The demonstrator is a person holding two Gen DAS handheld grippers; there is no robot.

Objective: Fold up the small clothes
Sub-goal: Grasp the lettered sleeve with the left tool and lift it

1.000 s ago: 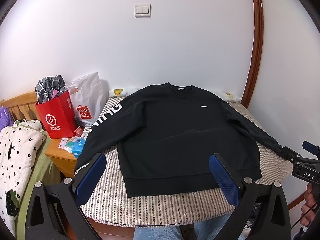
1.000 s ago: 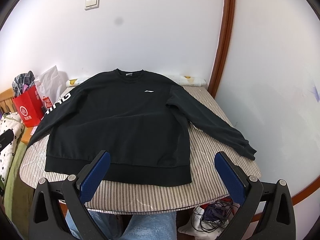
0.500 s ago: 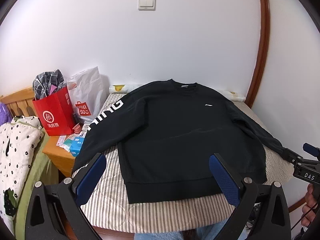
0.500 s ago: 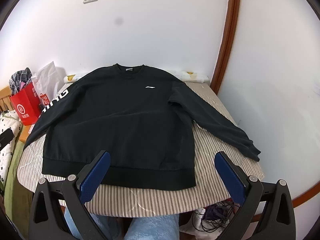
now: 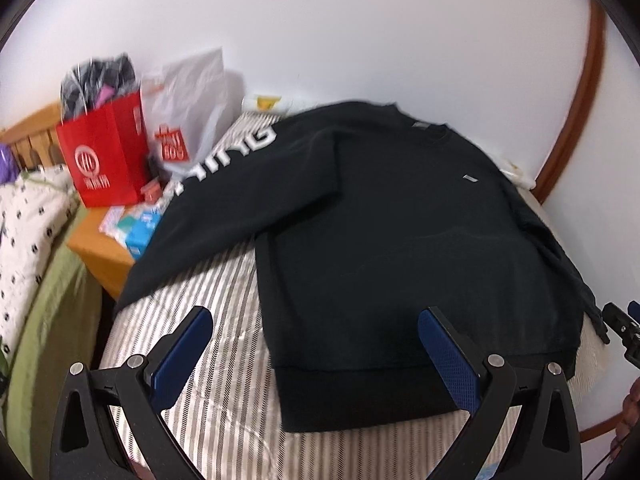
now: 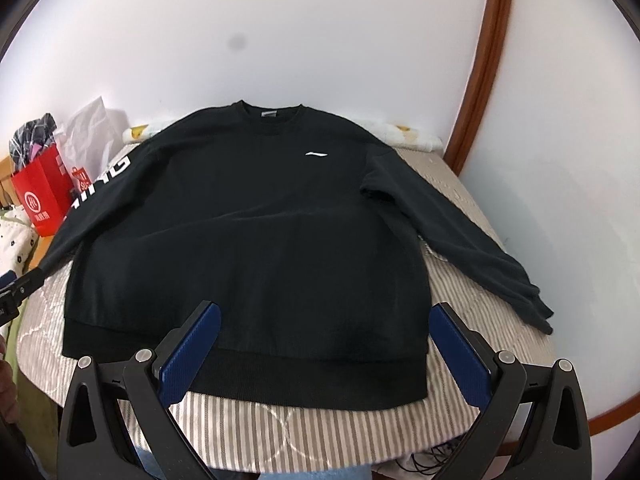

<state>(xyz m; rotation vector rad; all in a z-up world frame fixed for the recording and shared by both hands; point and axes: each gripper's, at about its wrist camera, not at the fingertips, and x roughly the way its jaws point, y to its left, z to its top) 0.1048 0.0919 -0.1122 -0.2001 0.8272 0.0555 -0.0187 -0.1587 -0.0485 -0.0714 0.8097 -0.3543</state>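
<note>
A black sweatshirt (image 6: 248, 240) lies flat and face up on a striped round table (image 6: 480, 364), collar toward the wall, both sleeves spread out. Its left sleeve with white letters (image 5: 224, 164) hangs over the table's left edge. It also shows in the left wrist view (image 5: 400, 248). My left gripper (image 5: 316, 344) is open and empty above the hem's left part. My right gripper (image 6: 326, 340) is open and empty above the hem's middle. The right sleeve's cuff (image 6: 536, 308) lies near the table's right edge.
A red paper bag (image 5: 104, 160) and a white plastic bag (image 5: 188, 116) stand on a wooden nightstand (image 5: 100, 248) left of the table, with small boxes (image 5: 136, 228). A bed with a dotted cover (image 5: 28, 216) is further left. A wooden door frame (image 6: 484, 60) rises at right.
Both grippers moved forward and lower toward the sweatshirt's hem. The left gripper also swung left, so the nightstand looms larger. Both stay open.
</note>
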